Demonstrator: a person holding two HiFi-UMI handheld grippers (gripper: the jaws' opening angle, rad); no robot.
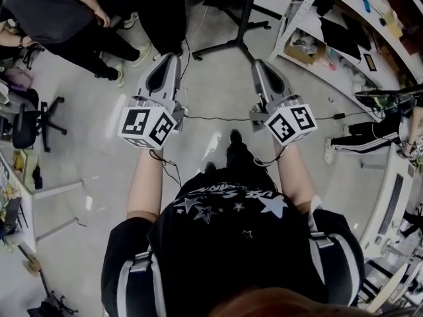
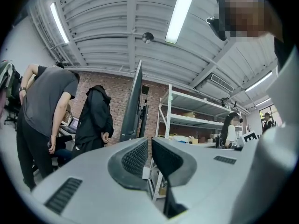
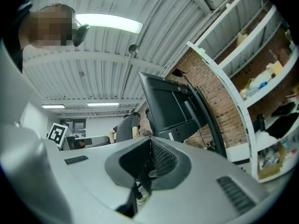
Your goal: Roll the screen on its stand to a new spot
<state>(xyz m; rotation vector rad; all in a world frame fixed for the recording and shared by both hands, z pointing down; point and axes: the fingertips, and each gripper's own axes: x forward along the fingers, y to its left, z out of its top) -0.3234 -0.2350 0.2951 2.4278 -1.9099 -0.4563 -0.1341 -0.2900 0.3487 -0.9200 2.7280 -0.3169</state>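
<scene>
**Both grippers raised and empty, screen a step ahead**

The screen [image 3: 169, 107] stands on its stand [image 1: 232, 43] straight ahead of the person, on the open floor between a shelving rack [image 1: 330, 41] and a group of people. In the head view only the stand's dark post and spread feet show. The left gripper view catches the panel edge-on, and the right gripper view sees its dark back and mounting hardware. This suggests the person faces the stand from behind and a little to one side.

The left hand-held gripper [image 1: 173, 58] is held out at chest height and points at the stand. Its jaws are drawn almost together, with only a sliver of gap and nothing between them. The right hand-held gripper [image 1: 259, 63] is level with it, with its jaw tips meeting and equally empty. Neither touches the stand, so the task looks barely begun. The matched, forward-pointing pose reads as an approach, with one gripper for each side of the post or frame so that a push would stay straight.

A black cable [image 1: 218, 118] lies across the floor between the person and the stand's feet, where it could catch the feet or castors. A person in a grey shirt [image 2: 42, 106] and another in a black hoodie [image 2: 96, 120] stand near the screen's far side. That probably limits which way the screen can go.
</scene>
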